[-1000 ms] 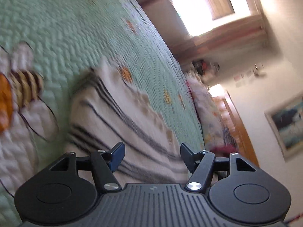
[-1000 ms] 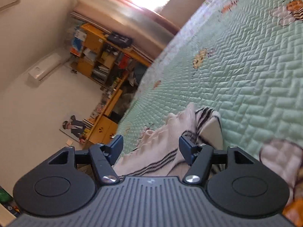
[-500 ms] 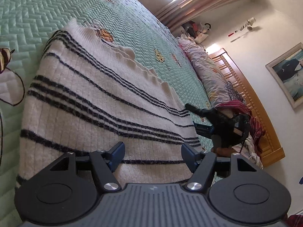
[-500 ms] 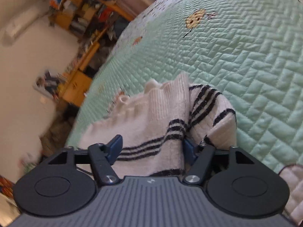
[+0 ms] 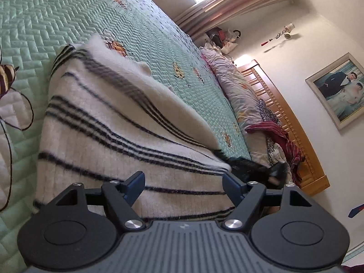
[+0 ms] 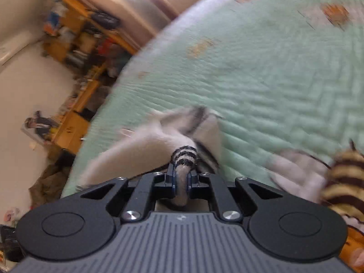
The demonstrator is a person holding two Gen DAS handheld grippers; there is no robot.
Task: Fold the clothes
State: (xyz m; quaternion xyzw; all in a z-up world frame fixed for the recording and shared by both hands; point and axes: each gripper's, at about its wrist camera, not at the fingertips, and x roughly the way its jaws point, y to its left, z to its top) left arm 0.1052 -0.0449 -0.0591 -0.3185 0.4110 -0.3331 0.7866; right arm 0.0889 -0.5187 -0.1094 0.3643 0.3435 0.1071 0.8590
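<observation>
A cream knit sweater with dark stripes lies folded on the mint quilted bedspread. My left gripper hovers over its near edge, jaws opening, nothing pressed between them. In the right wrist view, the right gripper has its jaws closing on a bunched edge of the sweater, and the pads press the cloth on both sides. The rest of the sweater trails away blurred. The right gripper also shows as a dark shape at the sweater's far corner in the left wrist view.
Pillows and rumpled bedding line a wooden headboard. A framed picture hangs on the wall. Wooden shelves with clutter stand beyond the bed's other side. Bee patterns mark the quilt.
The right gripper's jaws have gone from wide apart around the sweater edge to clamped on it, and its view has blurred. The left gripper's jaws have spread wider over the sweater.
</observation>
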